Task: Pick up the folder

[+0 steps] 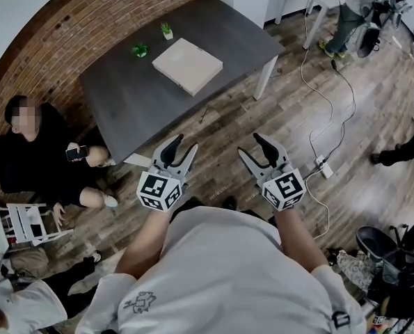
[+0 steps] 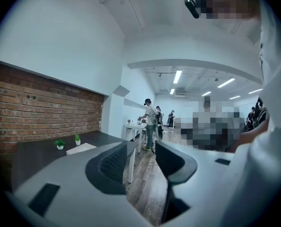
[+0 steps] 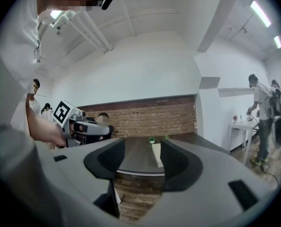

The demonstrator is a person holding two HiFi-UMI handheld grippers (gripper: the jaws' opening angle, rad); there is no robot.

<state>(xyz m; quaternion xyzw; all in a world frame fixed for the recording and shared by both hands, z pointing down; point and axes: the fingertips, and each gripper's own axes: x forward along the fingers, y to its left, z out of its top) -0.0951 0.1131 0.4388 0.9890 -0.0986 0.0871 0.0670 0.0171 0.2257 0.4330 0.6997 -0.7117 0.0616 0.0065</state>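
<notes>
Seen from above, a person in a white shirt holds a tool in each hand over a wooden floor (image 1: 290, 110), a little short of a dark grey surface (image 1: 130, 103). The left tool (image 1: 182, 148) and the right tool (image 1: 252, 148) sit side by side, both aimed toward the surface. Each tool's jaws stand apart with nothing between them; only floor and the surface beyond show through the gaps.

The folder (image 1: 187, 66), pale and flat, lies on the far half of the surface, well apart from both tools. Two small potted plants (image 1: 140, 49) stand just beyond it, near a brick wall (image 1: 88, 26).

A person in black (image 1: 33, 152) sits on the floor to the left of the surface. A white cable (image 1: 332, 103) trails across the floor on the right.
</notes>
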